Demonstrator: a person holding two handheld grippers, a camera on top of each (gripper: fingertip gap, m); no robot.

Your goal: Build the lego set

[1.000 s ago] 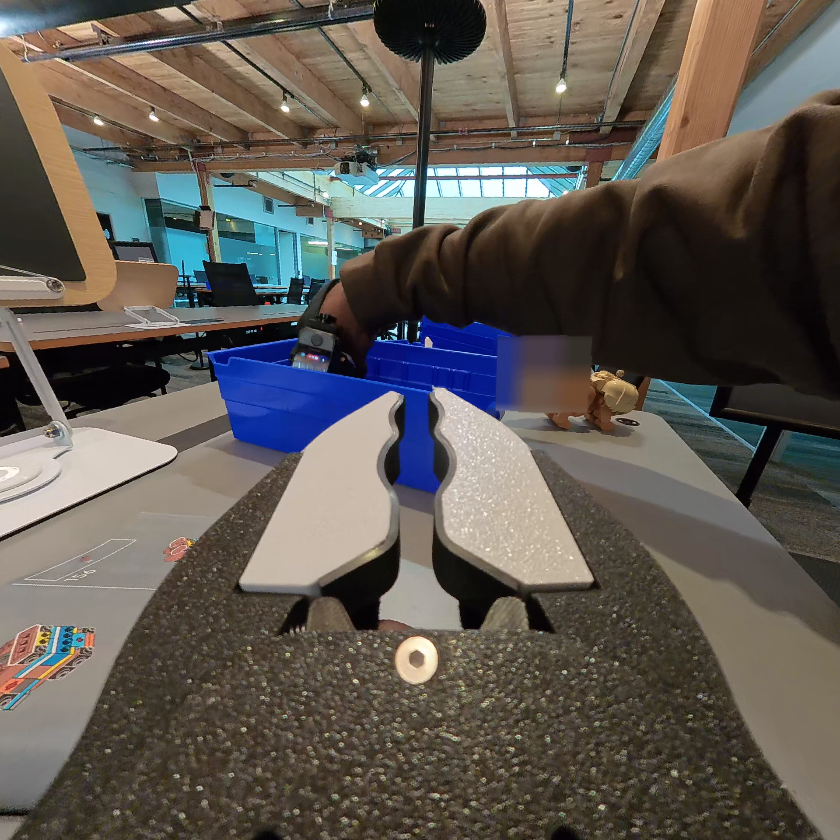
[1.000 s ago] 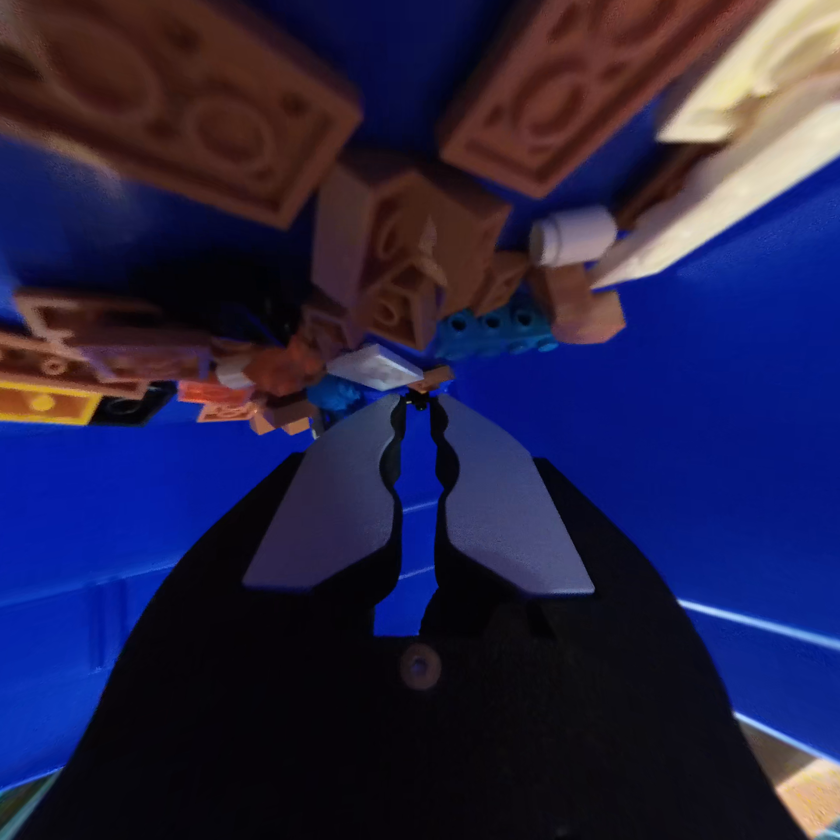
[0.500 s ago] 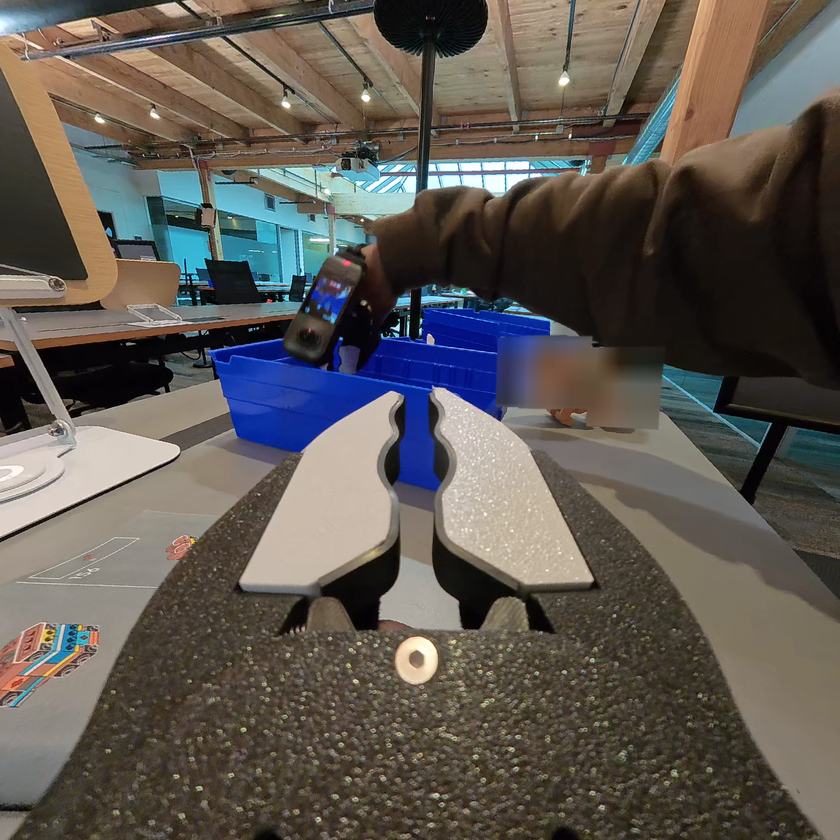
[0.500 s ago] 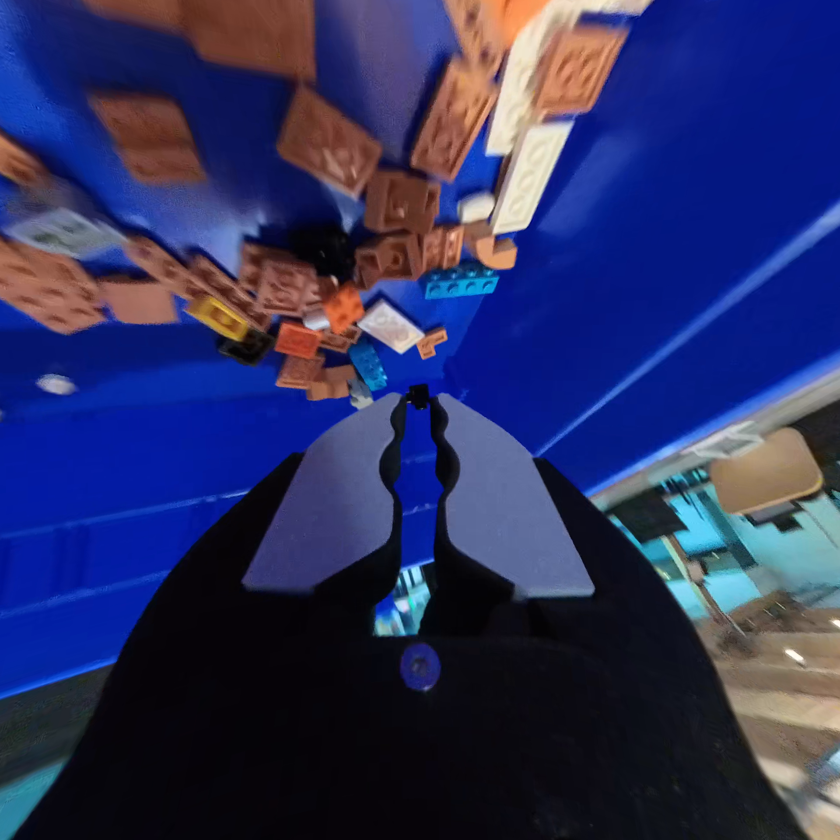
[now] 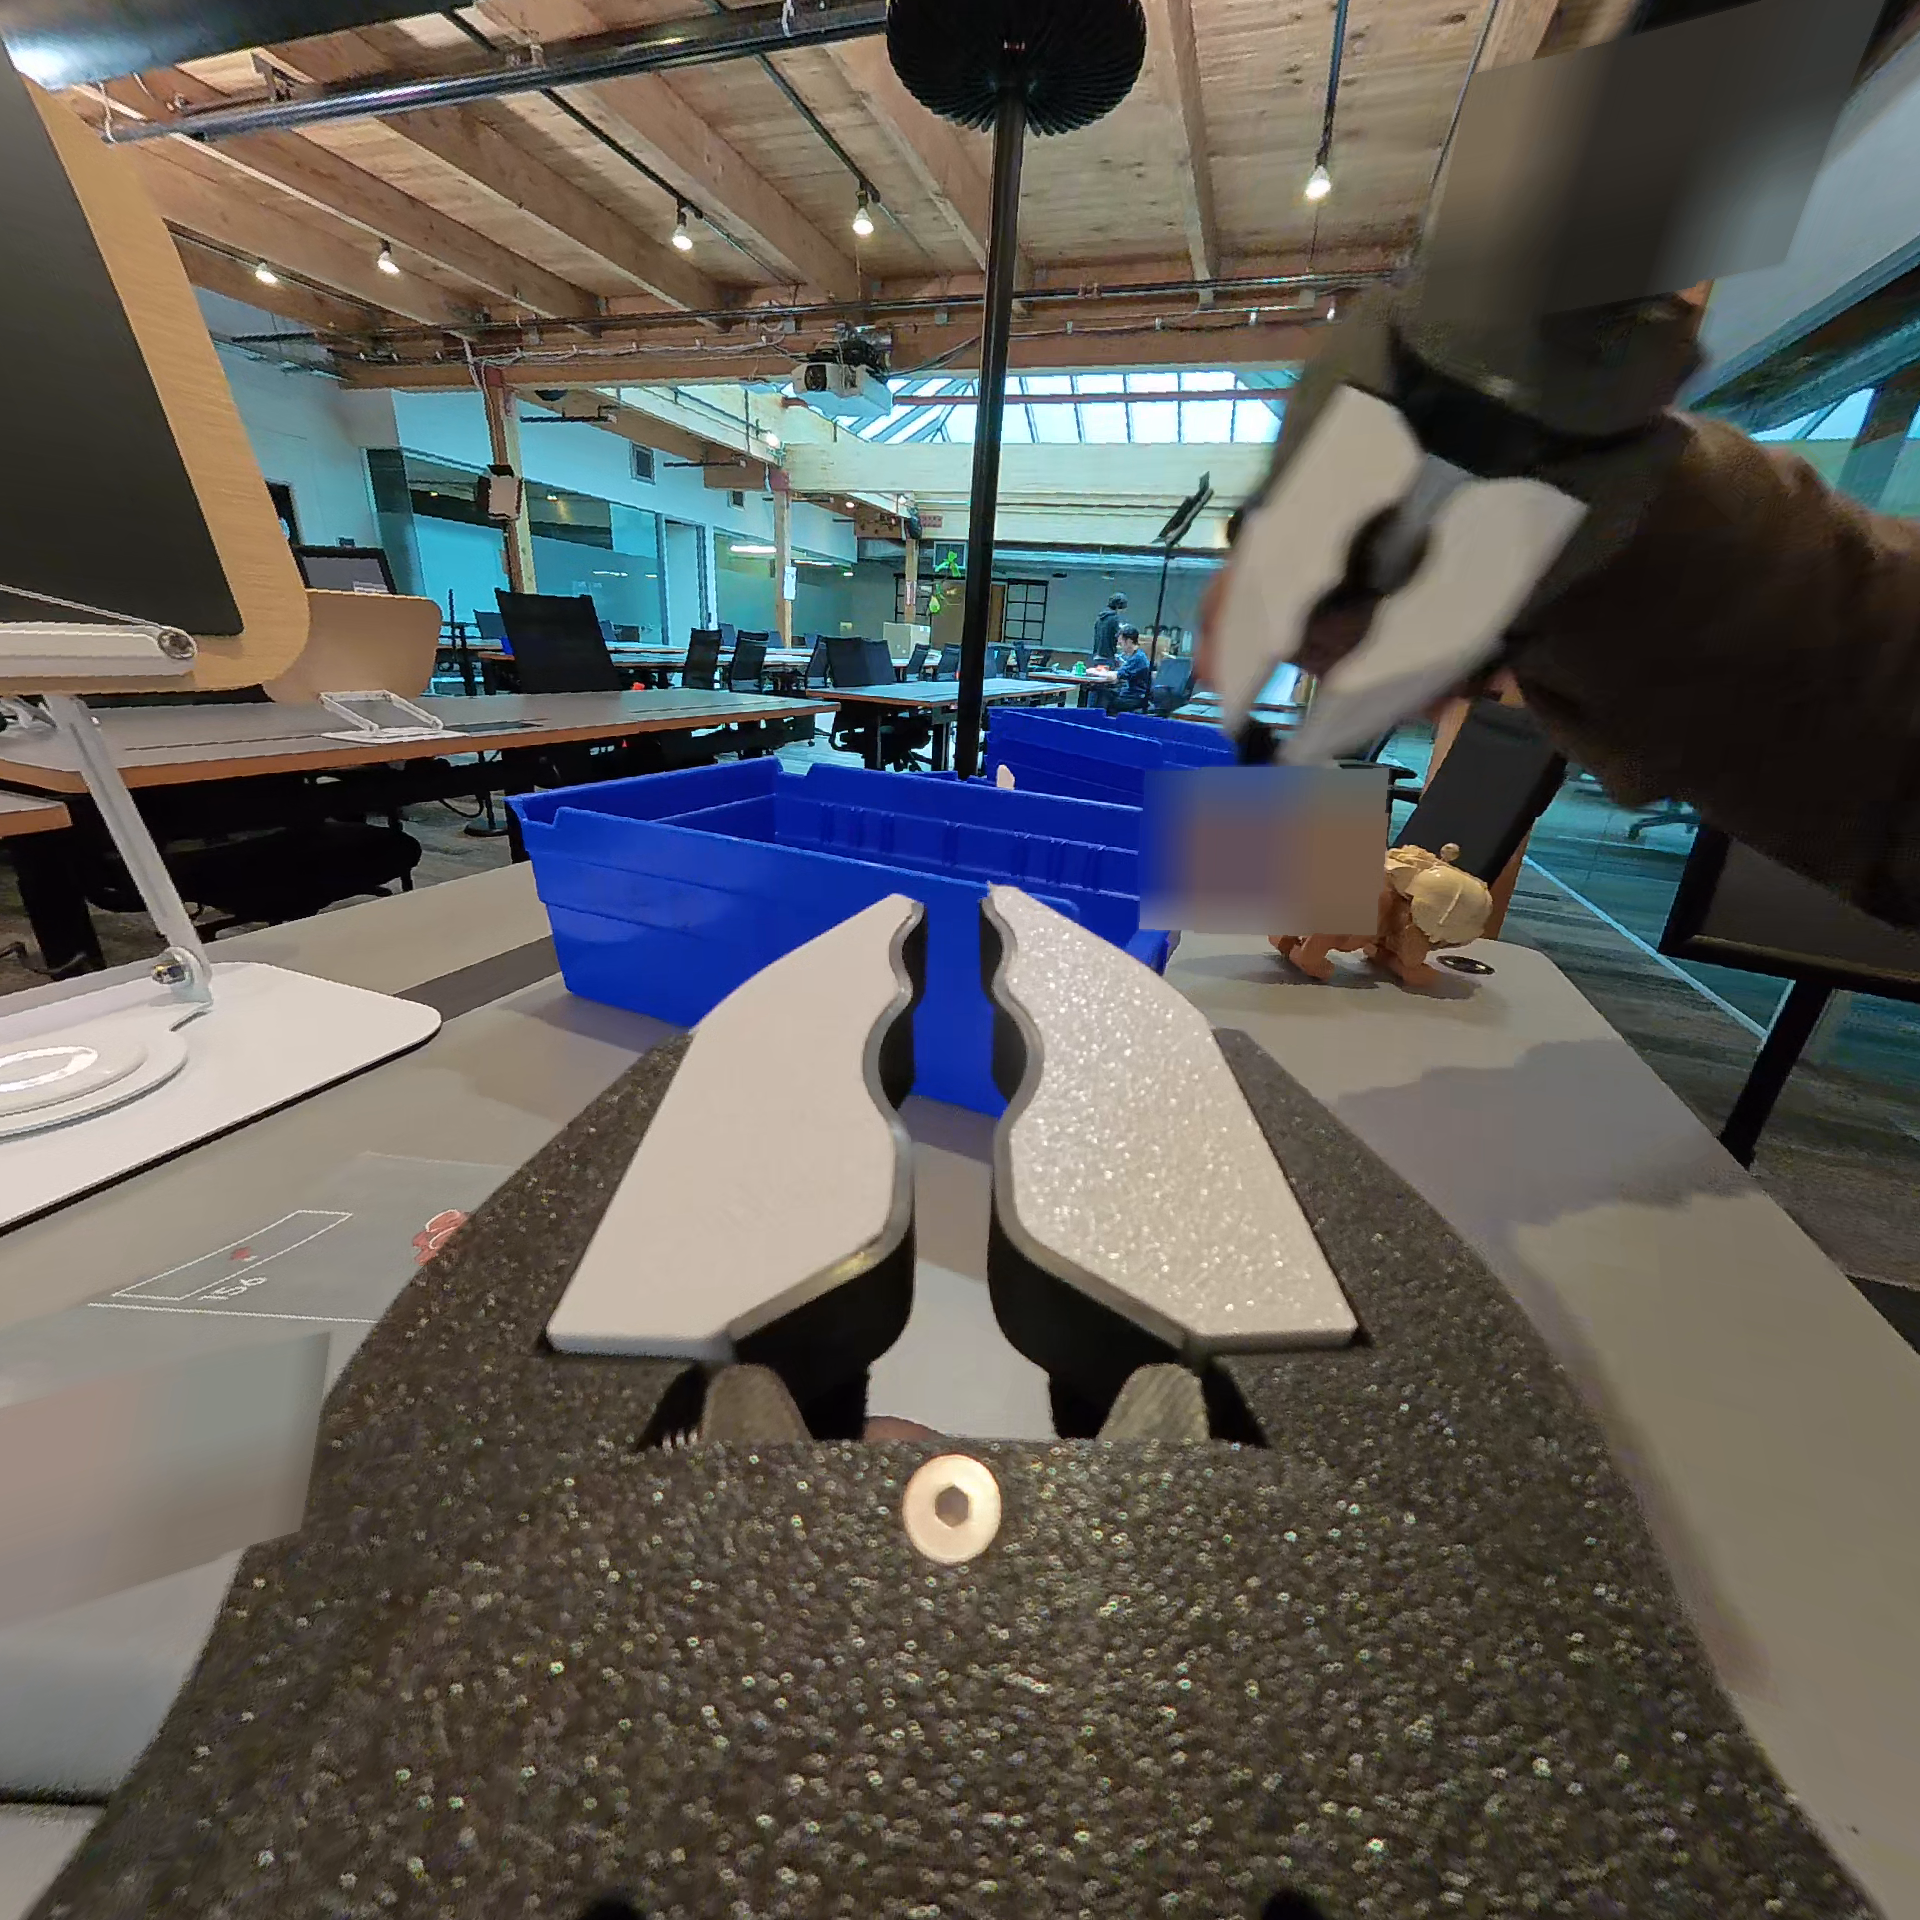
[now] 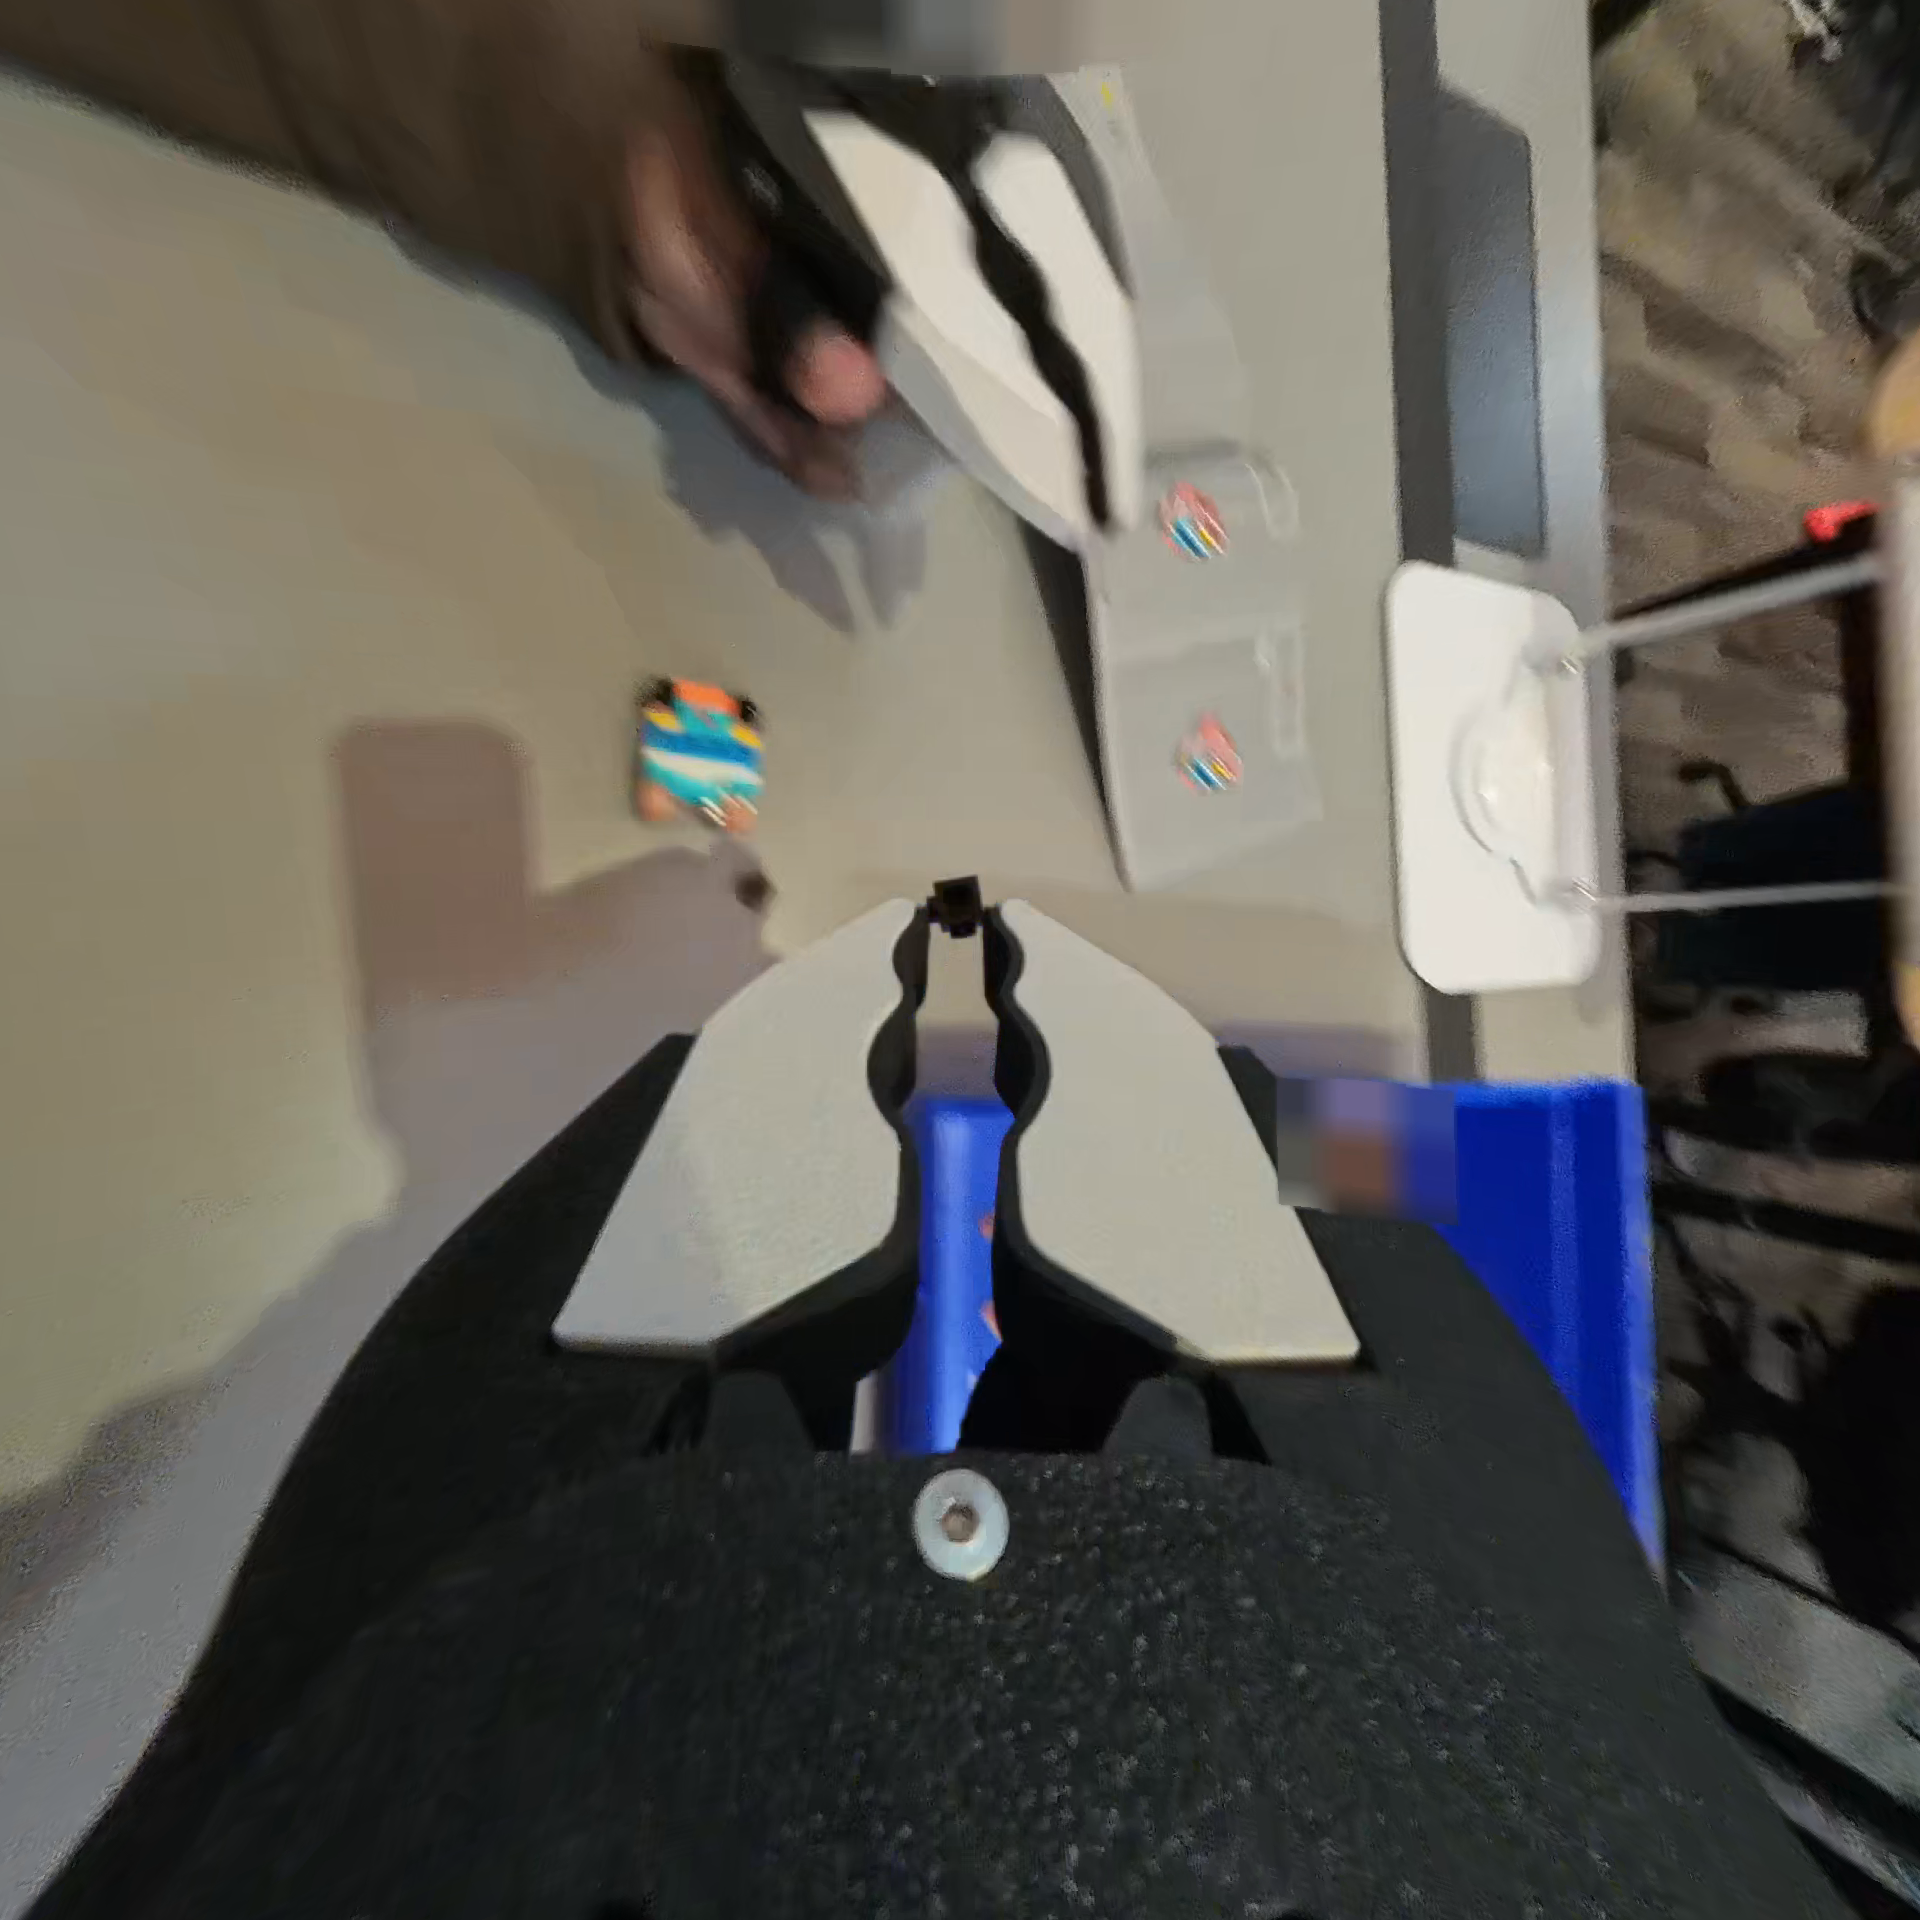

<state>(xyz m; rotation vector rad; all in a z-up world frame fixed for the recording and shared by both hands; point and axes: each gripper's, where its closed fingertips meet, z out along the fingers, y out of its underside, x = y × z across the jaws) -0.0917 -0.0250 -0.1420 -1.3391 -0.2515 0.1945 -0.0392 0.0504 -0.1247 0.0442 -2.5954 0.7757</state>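
My right gripper [image 6: 958, 912] is shut on a small black lego piece [image 6: 956, 900] and holds it in the air above the grey table. It also shows in the left wrist view [image 5: 1262, 740], high at the right, above the blue bin [image 5: 748, 894]. A small colourful lego build [image 6: 698, 753] sits on the table ahead of the right gripper. My left gripper [image 5: 951, 916] is low over the table, pointing at the bin, jaws nearly together with nothing between them. It also shows in the right wrist view [image 6: 1096, 499].
A grey instruction sheet [image 6: 1205, 707] lies beside the build. A white stand base [image 5: 208, 1039] is at the table's left. A tan lego animal [image 5: 1392, 914] stands at the far right. A second blue bin [image 5: 1101, 743] is behind the first. The table edge [image 5: 1662, 1195] runs along the right. Some 10 cm of space lies between my two pairs of fingers.
My right gripper has lifted out of the blue bin with the black piece and swung over the table. My left gripper has stayed in place.
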